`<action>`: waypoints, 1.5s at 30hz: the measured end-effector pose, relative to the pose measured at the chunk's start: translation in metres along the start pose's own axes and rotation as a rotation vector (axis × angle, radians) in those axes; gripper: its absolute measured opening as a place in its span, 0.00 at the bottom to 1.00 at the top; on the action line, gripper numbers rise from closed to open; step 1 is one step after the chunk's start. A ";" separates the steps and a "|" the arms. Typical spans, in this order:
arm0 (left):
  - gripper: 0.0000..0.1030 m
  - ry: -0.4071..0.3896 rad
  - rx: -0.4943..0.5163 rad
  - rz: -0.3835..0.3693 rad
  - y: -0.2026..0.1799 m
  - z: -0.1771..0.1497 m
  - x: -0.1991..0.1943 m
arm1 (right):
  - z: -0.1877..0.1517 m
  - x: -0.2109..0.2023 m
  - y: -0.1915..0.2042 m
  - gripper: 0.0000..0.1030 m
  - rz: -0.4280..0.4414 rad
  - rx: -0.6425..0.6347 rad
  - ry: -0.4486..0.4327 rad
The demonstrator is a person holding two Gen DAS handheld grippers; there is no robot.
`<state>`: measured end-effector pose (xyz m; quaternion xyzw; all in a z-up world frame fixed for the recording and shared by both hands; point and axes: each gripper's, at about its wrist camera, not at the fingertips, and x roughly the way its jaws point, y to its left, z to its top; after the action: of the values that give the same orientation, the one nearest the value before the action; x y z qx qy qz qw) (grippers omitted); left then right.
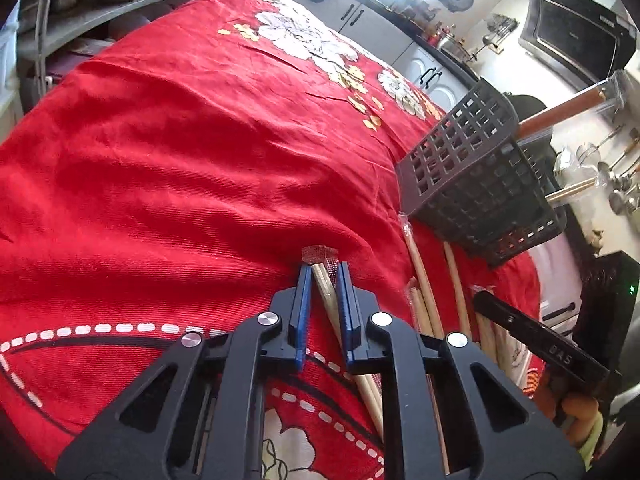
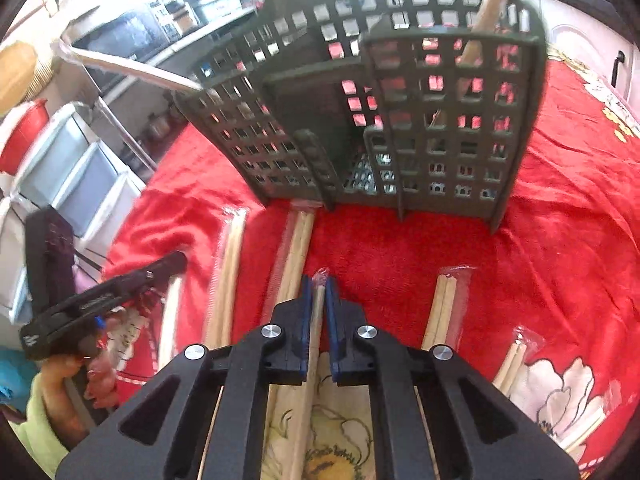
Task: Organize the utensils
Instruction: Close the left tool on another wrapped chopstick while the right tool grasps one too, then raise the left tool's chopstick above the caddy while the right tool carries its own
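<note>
The left gripper [image 1: 324, 270] and right gripper [image 2: 319, 282] are each clamping a plastic-wrapped pair of pale wooden chopsticks [image 2: 316, 320] lengthwise along the fingers, pointing toward the dark grey lattice plastic basket [image 2: 400, 120] standing just ahead on the red floral tablecloth [image 1: 180, 160]

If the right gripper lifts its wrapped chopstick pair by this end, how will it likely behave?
The chopstick pair looks thin and wooden, so probably stiff and light. Its glossy plastic sleeve may slip between the pads. Held near one end by the right gripper, it may droop.
</note>
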<state>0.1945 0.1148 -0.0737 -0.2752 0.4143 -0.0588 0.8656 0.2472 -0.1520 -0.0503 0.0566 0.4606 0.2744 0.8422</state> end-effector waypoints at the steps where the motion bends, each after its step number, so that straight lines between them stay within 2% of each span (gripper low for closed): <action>1: 0.07 -0.004 -0.011 -0.011 0.002 0.000 -0.001 | -0.002 -0.007 0.000 0.07 0.012 0.005 -0.020; 6: 0.06 -0.039 -0.034 -0.044 0.003 -0.005 -0.015 | -0.008 -0.035 0.003 0.07 0.039 0.013 -0.091; 11: 0.05 -0.118 0.047 -0.051 -0.021 -0.012 -0.043 | -0.015 -0.066 0.003 0.07 0.055 0.024 -0.180; 24: 0.02 -0.252 0.167 -0.194 -0.088 -0.010 -0.101 | -0.021 -0.133 0.015 0.06 0.063 0.001 -0.381; 36: 0.02 -0.305 0.262 -0.275 -0.143 -0.003 -0.119 | -0.028 -0.191 0.012 0.06 0.033 -0.017 -0.562; 45: 0.02 -0.358 0.320 -0.307 -0.183 0.016 -0.127 | -0.023 -0.221 0.006 0.06 0.007 -0.024 -0.655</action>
<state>0.1469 0.0096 0.1170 -0.2007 0.1936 -0.2043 0.9383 0.1327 -0.2643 0.1032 0.1334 0.1617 0.2502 0.9452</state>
